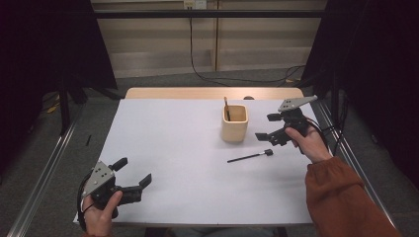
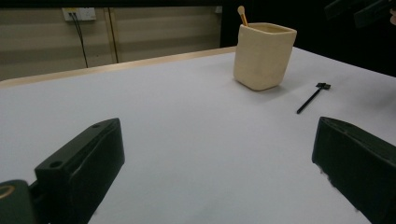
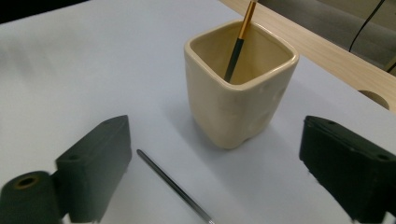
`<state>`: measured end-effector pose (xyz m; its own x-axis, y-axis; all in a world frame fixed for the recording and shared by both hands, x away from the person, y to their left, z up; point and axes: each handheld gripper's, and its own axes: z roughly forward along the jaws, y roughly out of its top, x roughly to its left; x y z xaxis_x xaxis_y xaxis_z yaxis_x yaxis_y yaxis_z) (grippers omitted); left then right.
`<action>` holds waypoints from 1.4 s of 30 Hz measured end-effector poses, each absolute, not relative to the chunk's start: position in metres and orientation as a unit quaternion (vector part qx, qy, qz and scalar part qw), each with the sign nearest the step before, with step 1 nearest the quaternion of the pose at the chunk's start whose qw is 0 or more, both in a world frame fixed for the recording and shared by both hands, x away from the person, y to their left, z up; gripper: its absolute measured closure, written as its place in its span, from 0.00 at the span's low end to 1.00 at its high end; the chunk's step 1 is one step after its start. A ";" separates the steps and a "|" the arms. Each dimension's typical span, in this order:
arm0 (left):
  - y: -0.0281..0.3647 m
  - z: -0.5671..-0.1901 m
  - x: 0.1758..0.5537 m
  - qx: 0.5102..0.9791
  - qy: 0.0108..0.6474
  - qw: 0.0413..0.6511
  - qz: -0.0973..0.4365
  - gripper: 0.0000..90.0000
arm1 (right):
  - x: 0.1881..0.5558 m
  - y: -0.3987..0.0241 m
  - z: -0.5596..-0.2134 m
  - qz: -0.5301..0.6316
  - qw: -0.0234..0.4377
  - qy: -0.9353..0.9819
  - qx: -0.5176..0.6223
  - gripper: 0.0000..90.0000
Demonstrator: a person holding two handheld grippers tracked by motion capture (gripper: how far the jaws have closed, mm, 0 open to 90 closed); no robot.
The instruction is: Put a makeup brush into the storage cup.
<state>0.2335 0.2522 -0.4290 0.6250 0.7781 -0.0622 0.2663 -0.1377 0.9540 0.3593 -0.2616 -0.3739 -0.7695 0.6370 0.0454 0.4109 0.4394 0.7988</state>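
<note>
- Jaws of the left gripper (image 1: 132,172): spread wide apart with nothing between them; held low over the near left part of the white surface (image 1: 168,148), pointing toward the middle.
- Jaws of the right gripper (image 1: 269,127): likewise wide open and empty; held just right of the cup (image 1: 234,123), pointing toward it.
- Left hand (image 1: 101,213): wraps the left gripper's body from below, at the near edge of the surface.
- Right hand (image 1: 311,140): grips the right gripper from behind; an orange-brown sleeve (image 1: 346,197) covers the forearm.
- Cup: cream, squarish, upright, right of centre toward the far side of the surface.
- Brush-like stick (image 3: 241,39): leans inside the cup, dark lower shaft with a golden upper part rising above the rim; its tip is too blurred to identify.
- Thin black rod (image 1: 249,157): lies flat on the surface just in front of the cup and apart from it, with a small blocky head at its right end; it runs below the right gripper's jaws, untouched.
</note>
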 end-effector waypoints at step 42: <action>0.253 -0.429 0.234 0.718 0.365 0.545 0.233 0.02 | 0.371 -0.258 -0.404 0.190 -0.015 0.951 0.246 0.08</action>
